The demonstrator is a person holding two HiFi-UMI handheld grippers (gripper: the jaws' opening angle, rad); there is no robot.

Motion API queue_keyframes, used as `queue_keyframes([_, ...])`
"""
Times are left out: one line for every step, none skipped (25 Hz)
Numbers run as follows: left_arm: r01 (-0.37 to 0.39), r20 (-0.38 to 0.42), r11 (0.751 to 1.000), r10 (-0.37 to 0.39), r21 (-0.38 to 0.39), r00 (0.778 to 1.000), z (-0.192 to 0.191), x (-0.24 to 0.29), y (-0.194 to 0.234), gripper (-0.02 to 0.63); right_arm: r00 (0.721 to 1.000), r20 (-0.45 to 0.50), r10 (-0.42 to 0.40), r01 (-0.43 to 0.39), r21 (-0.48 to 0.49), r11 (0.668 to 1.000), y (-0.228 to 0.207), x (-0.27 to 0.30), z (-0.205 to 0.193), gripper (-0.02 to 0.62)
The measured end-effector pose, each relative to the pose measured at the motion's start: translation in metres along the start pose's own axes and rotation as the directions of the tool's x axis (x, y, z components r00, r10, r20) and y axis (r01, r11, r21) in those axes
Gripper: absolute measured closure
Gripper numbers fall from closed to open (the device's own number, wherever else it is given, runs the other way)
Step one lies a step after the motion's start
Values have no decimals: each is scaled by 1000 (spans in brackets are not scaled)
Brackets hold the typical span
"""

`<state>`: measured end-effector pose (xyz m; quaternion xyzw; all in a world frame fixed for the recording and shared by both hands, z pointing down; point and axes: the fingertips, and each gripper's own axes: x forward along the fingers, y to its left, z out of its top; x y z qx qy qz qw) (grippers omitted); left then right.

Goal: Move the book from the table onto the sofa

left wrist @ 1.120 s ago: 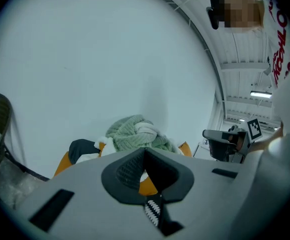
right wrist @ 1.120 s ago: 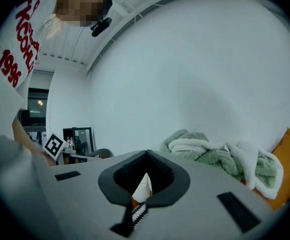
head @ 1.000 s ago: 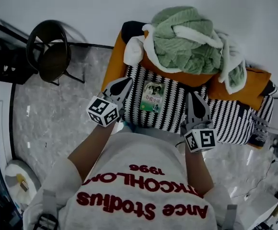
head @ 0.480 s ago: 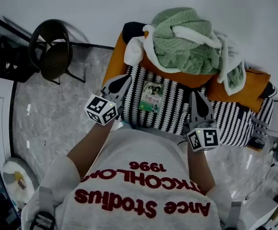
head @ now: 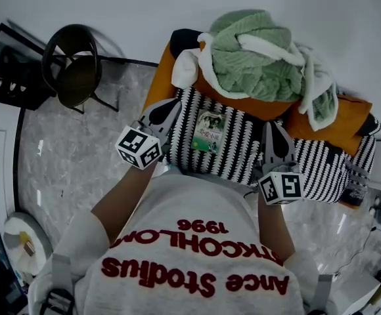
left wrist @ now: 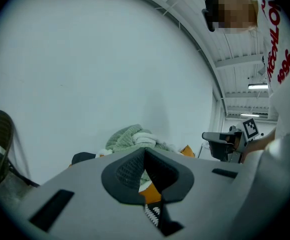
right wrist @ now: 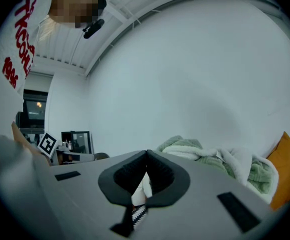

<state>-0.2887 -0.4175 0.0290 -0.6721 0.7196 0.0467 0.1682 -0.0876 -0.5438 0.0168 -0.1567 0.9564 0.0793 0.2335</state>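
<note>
A small book (head: 210, 131) with a green picture cover lies flat on the sofa's (head: 315, 166) black-and-white striped seat. My left gripper (head: 171, 108) hovers just left of the book, apart from it, tips together and empty. On the book's right, my right gripper (head: 271, 131) hangs over the striped seat, shut too and holding nothing. In the left gripper view the left gripper (left wrist: 145, 150) points slightly upward at the white wall. The right gripper (right wrist: 146, 154) in the right gripper view does the same, jaws closed with nothing between them.
A heaped green and white blanket (head: 263, 61) rests on orange cushions (head: 325, 120) at the sofa's back. A dark round chair (head: 72, 71) stands on the marble floor (head: 66, 156) to the left. A black rack (head: 0, 64) is at the far left.
Both grippers have drifted slightly up and back toward the person. The book lies where it was on the seat.
</note>
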Motion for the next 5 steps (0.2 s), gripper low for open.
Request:
queue_keyframes([-2, 1, 1000, 2, 1, 1000, 0, 0, 0, 589, 1000, -1, 0, 0, 1, 1000, 0, 0, -1, 569])
queue_keyframes([-4, 3, 1000, 4, 1, 1000, 0, 0, -1, 589, 1000, -1, 1, -1, 2, 1000, -1, -1, -2, 569])
queue_keyframes([-6, 3, 1000, 6, 1, 1000, -1, 0, -1, 589, 1000, -1, 2, -2, 2, 1000, -1, -1, -3, 569])
queue_keyframes([-8, 4, 1000, 8, 1, 1000, -1, 0, -1, 589, 1000, -1, 4, -4, 1, 1000, -2, -1, -4, 569])
queue_keyframes([-10, 5, 1000, 10, 0, 1000, -1, 0, -2, 589, 1000, -1, 6, -6, 1, 1000, -2, -2, -5, 569])
